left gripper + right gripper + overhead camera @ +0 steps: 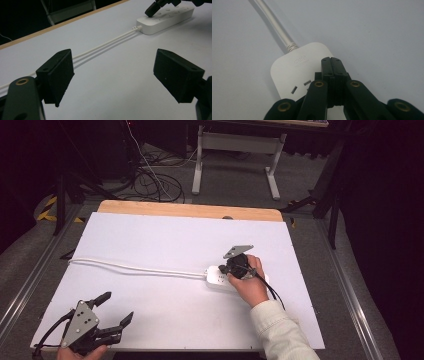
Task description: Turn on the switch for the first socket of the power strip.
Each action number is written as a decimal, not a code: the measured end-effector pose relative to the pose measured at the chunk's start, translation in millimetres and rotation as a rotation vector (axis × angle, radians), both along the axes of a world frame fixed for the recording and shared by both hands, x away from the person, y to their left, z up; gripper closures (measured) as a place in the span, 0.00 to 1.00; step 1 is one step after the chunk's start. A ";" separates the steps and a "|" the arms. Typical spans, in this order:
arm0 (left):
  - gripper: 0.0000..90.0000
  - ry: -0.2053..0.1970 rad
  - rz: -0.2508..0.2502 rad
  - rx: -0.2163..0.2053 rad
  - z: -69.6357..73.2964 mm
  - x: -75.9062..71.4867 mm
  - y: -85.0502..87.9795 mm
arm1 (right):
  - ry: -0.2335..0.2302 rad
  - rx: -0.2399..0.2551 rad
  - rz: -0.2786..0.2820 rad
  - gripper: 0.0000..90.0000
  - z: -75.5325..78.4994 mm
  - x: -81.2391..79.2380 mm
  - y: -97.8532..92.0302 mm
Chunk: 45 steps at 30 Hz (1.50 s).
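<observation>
A white power strip [216, 277] lies flat on the white table right of centre, its white cable [135, 268] running off to the left. My right gripper [225, 268] is shut with nothing between its jaws, its tips just over the strip's cable end. In the right gripper view the closed jaws [331, 60] hover over the strip [292, 68] next to a socket. My left gripper [117, 307] rests at the near left corner, open and empty. The left gripper view shows its fingers [58, 75] wide apart, with the strip [165, 21] and cable [105, 45] beyond.
The white sheet [150, 235] covers the table, with a wooden edge [190, 210] at the far side. Beyond it on the floor are tangled cables [150, 182] and a white table frame [235, 150]. A sleeve [282, 332] enters from the bottom right.
</observation>
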State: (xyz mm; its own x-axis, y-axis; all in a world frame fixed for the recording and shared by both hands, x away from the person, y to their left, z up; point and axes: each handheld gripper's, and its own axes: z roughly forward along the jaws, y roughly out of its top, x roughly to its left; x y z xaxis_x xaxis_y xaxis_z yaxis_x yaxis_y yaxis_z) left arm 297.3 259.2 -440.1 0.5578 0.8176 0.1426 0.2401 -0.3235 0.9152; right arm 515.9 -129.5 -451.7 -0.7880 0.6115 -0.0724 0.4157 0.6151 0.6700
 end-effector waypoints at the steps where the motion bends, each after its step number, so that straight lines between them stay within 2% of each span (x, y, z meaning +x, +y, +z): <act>1: 0.19 0.000 0.000 0.000 0.0 0.0 0.0 | 0.002 -0.002 -0.002 1.00 0.2 0.1 0.3; 10: 0.19 -0.006 0.000 0.004 0.3 -0.2 0.1 | 0.028 -0.002 -0.018 1.00 0.5 2.0 1.2; 14: 0.19 0.000 -0.001 -0.006 0.0 -0.3 -0.4 | 0.029 -0.006 -0.022 1.00 0.0 1.8 1.8; 27: 0.19 0.000 -0.003 -0.003 0.1 0.3 0.2 | 0.028 -0.006 -0.033 1.00 0.7 1.2 2.7; 32: 0.19 0.004 -0.006 -0.003 0.0 1.4 0.3 | 0.005 0.033 -0.036 1.00 3.0 -1.7 3.4; 33: 0.19 0.002 -0.005 -0.002 0.0 1.8 0.6 | -0.021 0.063 -0.035 1.00 7.8 -4.0 3.2; 38: 0.19 0.007 -0.002 -0.016 0.0 1.2 0.7 | -0.040 0.076 -0.028 1.00 20.1 -8.4 0.8; 45: 0.19 0.004 -0.007 -0.006 0.3 2.4 -0.2 | -0.075 0.116 -0.028 1.00 34.9 -15.5 -5.7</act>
